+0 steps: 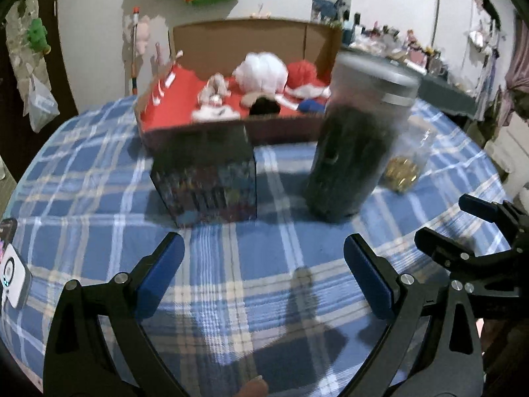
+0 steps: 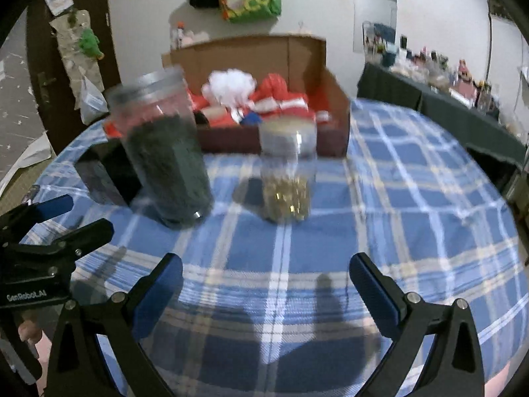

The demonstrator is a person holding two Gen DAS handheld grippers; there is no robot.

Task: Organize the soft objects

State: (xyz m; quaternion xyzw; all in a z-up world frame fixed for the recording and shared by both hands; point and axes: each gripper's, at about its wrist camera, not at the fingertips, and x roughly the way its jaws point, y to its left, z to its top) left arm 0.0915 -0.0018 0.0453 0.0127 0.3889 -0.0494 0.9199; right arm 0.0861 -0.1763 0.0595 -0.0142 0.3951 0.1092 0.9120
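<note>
Both grippers hover low over the near edge of a round table under a blue plaid cloth (image 1: 99, 172). The left gripper (image 1: 264, 274) has its blue-padded fingers spread wide with nothing between them. The right gripper (image 2: 264, 284) is likewise spread and empty. They sit side by side, each visible at the margin of the other's view.

Straight ahead, near the far edge, lies an open cardboard box (image 1: 238, 38), its long side running across the view. Inside, on a red lining, is a heap of soft things (image 1: 261, 79): a white fluffy piece, red and white fabric, something blue, something black. Motion blur hides finer detail.

Three hard items stand between the grippers and the box. A dark printed carton (image 1: 208, 185) is ahead of the left gripper. A tall jar (image 2: 162, 155) of dark contents stands between the two. A small jar (image 2: 287, 172) of gold pieces is ahead of the right gripper.

Any reach for the box must pass over or between these. Neither gripper looks clearly nearer.
</note>
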